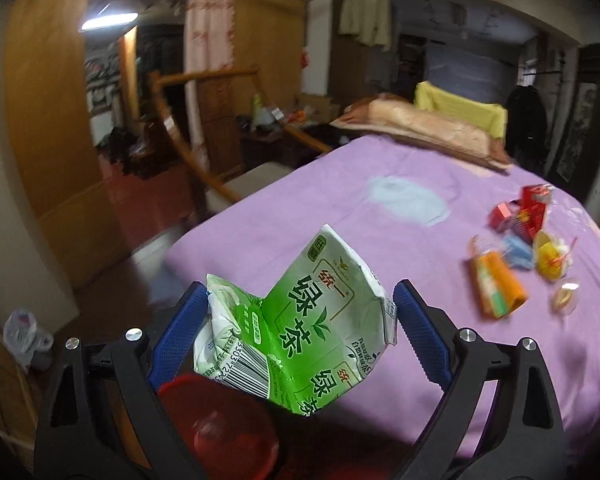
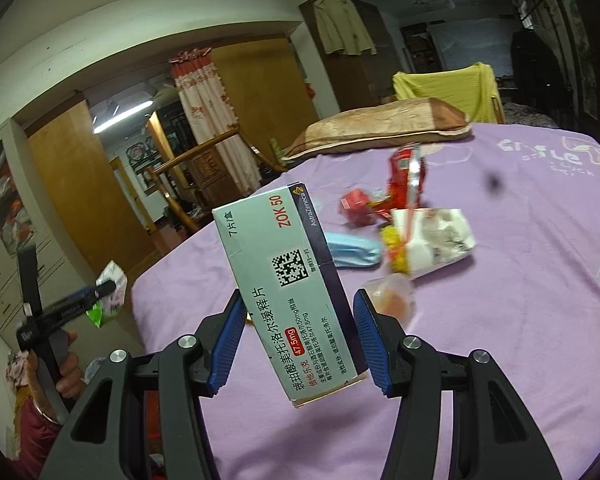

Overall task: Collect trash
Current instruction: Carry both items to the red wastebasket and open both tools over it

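Note:
In the left wrist view my left gripper [image 1: 300, 312] is shut on a crumpled green tea carton [image 1: 300, 320], held in the air over a red bin [image 1: 220, 428] beside the bed. In the right wrist view my right gripper [image 2: 296, 332] is shut on a grey medicine box [image 2: 288, 292], held above the purple bed sheet [image 2: 500, 320]. The left gripper with the carton [image 2: 110, 296] also shows at the far left of that view. More trash lies on the bed: red packets [image 1: 528, 212], an orange box [image 1: 496, 284], a blue mask [image 2: 352, 252], a white wrapper [image 2: 440, 240].
A brown pillow [image 1: 424, 128] and a yellow cloth [image 1: 460, 108] lie at the head of the bed. A wooden chair [image 1: 204, 128] and a wardrobe [image 1: 48, 120] stand to the left. A plastic bag [image 1: 24, 336] lies on the floor.

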